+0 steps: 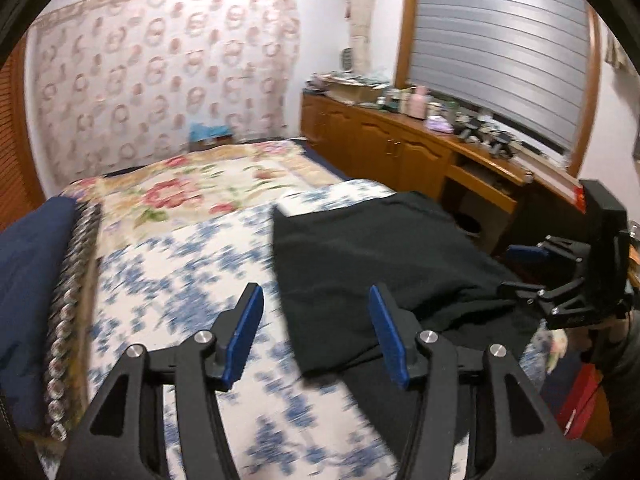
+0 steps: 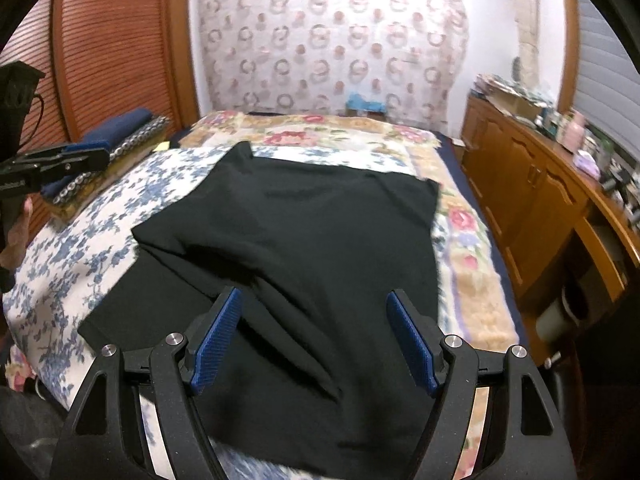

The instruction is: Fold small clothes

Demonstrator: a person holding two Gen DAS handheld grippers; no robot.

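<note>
My left gripper (image 1: 316,332) had its black jaws with blue ribbed pads standing apart, nothing between them; below the gap lay the near left edge of the black knit garment (image 1: 384,256) and the blue-and-white floral bedcover (image 1: 180,264), which looked smeared. My right gripper (image 2: 314,338) also held its jaws wide apart and empty, poised over the near part of the same black garment (image 2: 304,232), where the cloth bunched into long diagonal creases. The garment lay spread flat on the bedcover (image 2: 80,232), one layer folded over another, so that a lower layer stuck out at the near left; its far edge ran roughly straight across, with a small peak at the far left corner. In my left view the right gripper (image 1: 532,276) showed at the right edge, hanging by the garment's right side; in my right view the left gripper (image 2: 72,160) showed at the left edge, beyond the cloth. Farther off lay a cream blanket with red flowers (image 1: 208,184), a folded navy cloth (image 2: 120,124) on a patterned cushion, a curtain with ring prints (image 2: 332,40), a wooden louvred door (image 2: 112,40) and a wooden sideboard (image 1: 384,140) crowded with small things under a shuttered window (image 1: 500,44).
</note>
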